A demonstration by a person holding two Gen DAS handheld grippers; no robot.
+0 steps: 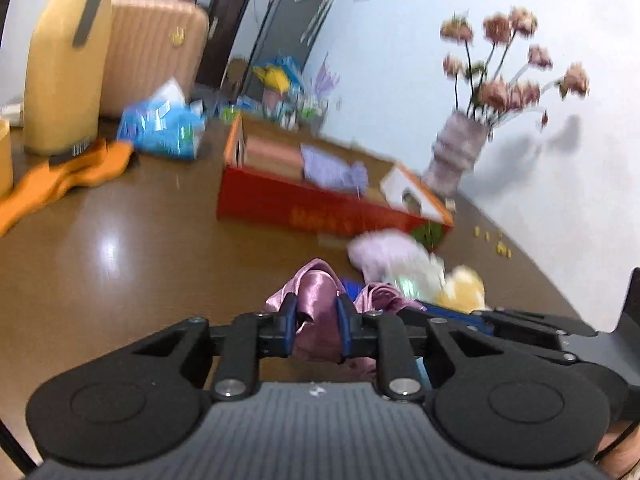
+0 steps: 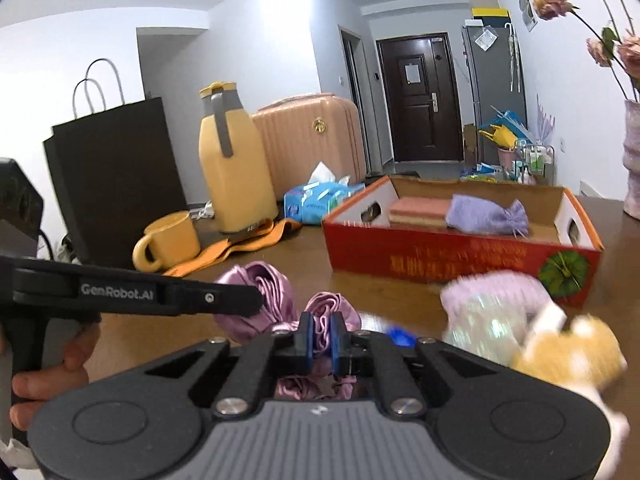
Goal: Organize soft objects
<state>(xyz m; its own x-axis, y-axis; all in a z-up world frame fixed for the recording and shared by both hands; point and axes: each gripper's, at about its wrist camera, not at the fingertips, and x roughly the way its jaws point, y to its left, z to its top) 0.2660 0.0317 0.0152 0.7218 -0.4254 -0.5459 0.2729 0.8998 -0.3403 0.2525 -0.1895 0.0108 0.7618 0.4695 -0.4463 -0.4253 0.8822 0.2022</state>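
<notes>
A shiny pink satin cloth (image 1: 316,284) lies bunched on the brown table (image 1: 140,248). My left gripper (image 1: 316,322) is shut on one fold of it. My right gripper (image 2: 321,338) is shut on another fold of the same cloth (image 2: 256,280). The left gripper shows in the right wrist view (image 2: 256,300), touching the cloth from the left. A red cardboard box (image 2: 460,256) behind holds a pink sponge (image 2: 420,210) and a lilac knitted pouch (image 2: 486,216). A blurred plush toy, lilac, white and yellow (image 2: 520,320), lies right of the cloth.
A yellow jug (image 2: 234,160), yellow mug (image 2: 168,242), orange cloth (image 2: 240,244), blue tissue pack (image 2: 316,198) and black paper bag (image 2: 116,176) stand at the left. A vase of pink flowers (image 1: 460,148) is at the right by the wall.
</notes>
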